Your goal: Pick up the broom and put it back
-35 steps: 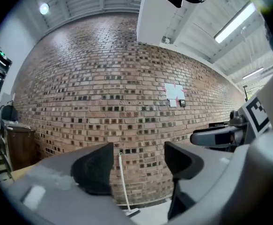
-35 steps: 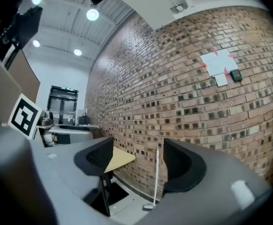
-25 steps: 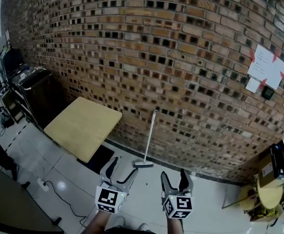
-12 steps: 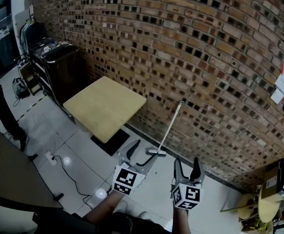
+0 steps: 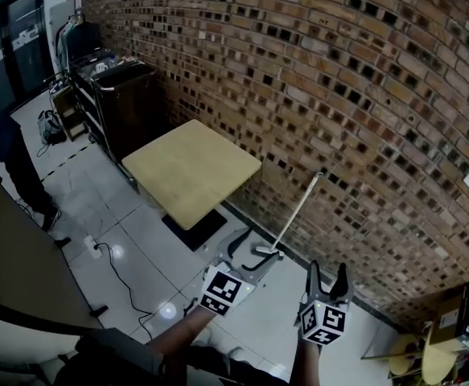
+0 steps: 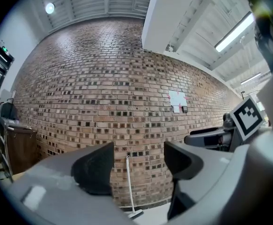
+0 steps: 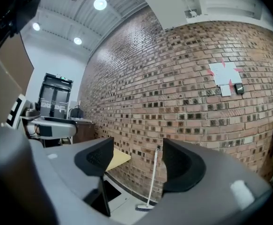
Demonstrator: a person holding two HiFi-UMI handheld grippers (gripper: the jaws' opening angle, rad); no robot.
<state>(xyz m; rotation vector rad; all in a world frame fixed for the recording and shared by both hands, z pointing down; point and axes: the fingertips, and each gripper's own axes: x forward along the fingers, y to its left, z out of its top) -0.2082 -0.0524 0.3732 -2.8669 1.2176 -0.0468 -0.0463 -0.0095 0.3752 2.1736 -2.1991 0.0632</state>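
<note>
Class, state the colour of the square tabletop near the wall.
Pale yellow tabletop, clearest in the head view.

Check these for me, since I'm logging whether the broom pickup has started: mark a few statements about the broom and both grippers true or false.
The broom leans against the brick wall. True.
The left gripper is shut on the broom handle. False: its jaws stand apart and empty, away from the broom.
The right gripper is open and empty. True.
The broom's head rests on the table. False: it rests on the floor beside the table.
</note>
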